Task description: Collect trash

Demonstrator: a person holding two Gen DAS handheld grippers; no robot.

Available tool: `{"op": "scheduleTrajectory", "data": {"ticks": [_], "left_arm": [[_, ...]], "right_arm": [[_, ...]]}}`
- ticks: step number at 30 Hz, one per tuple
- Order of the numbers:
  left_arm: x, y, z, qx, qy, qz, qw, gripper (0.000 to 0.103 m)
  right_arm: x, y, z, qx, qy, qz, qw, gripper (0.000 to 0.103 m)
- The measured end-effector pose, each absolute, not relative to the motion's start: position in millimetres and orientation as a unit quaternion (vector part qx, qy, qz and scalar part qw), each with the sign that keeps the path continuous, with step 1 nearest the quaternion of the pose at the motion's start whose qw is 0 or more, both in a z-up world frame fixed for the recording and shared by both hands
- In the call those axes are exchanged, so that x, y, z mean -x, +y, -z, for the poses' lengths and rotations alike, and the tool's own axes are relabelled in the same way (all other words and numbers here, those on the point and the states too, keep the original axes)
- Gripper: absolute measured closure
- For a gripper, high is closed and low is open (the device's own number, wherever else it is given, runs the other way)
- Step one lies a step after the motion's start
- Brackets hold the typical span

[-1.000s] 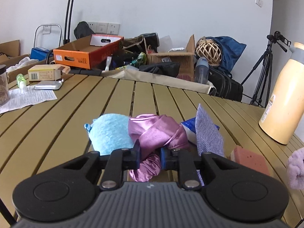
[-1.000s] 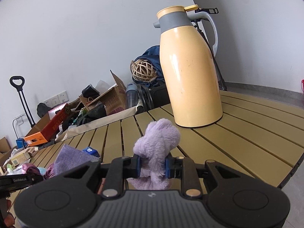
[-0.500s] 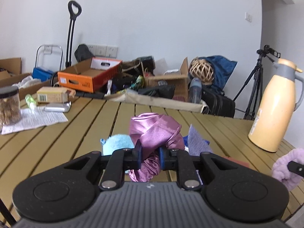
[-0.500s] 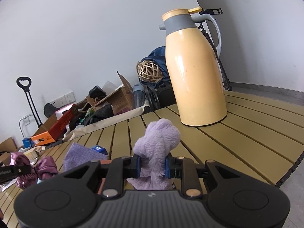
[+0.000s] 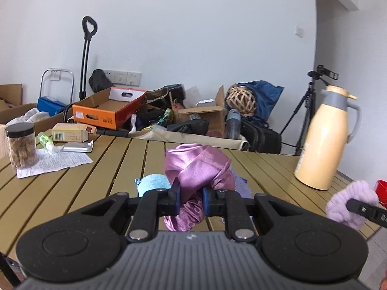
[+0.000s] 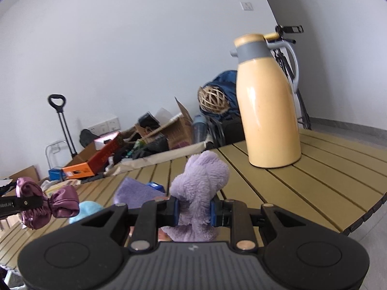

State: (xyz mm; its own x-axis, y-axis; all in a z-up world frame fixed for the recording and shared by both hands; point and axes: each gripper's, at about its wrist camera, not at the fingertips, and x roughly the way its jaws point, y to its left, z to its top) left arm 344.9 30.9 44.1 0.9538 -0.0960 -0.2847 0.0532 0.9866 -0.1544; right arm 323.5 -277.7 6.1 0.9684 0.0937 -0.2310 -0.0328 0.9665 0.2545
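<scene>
My left gripper (image 5: 191,199) is shut on a shiny purple satin scrunchie (image 5: 197,166) and holds it above the slatted wooden table (image 5: 101,169). It also shows in the right wrist view (image 6: 48,205). My right gripper (image 6: 193,211) is shut on a fluffy lilac scrunchie (image 6: 200,178), also lifted off the table; it shows at the right edge of the left wrist view (image 5: 350,203). A light blue fluffy item (image 5: 153,184), a lilac cloth (image 6: 135,191) and a small blue packet (image 6: 154,186) lie on the table below.
A tall yellow thermos (image 5: 324,140) stands at the table's right. A jar of snacks (image 5: 21,145), a printed paper (image 5: 53,162), a small box (image 5: 70,133) and a foil pack (image 5: 77,147) sit at the left. Boxes and bags clutter the floor behind. A red container (image 5: 382,191) shows at far right.
Both grippers have risen from the table with their scrunchies. The purple satin one lifted off the pile, and the blue fluffy item stayed on the table.
</scene>
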Motion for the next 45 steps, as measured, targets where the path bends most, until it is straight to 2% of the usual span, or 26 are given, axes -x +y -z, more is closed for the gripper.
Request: {"op": "scheduleTrajectory", "data": {"ticks": [7,21,34,45], "left_arm": [[-289.8,41.6,-59.8,0.072,0.135,0.041,0.987,0.086],[-209.4,56.6,-57.9,0.077,0.160,0.026,0.984,0.086],[-161.3,40.6,-33.0,0.045,0.208,0.029,0.977,0.086],[-147.0,29.2,11.5,0.025,0.279,0.033,0.960,0.086]], "right_arm": [[-290.6,-252.4,-22.7,-0.114,0.113,-0.069,0.985,0.081],[-220.6,-227.7,-25.9,-0.120,0.135,-0.097,0.979,0.081],[-171.2,-210.1,6.2,-0.097,0.198,-0.121,0.968,0.081],[-152.8,-207.4,48.2,-0.089,0.261,-0.123,0.953,0.081]]}}
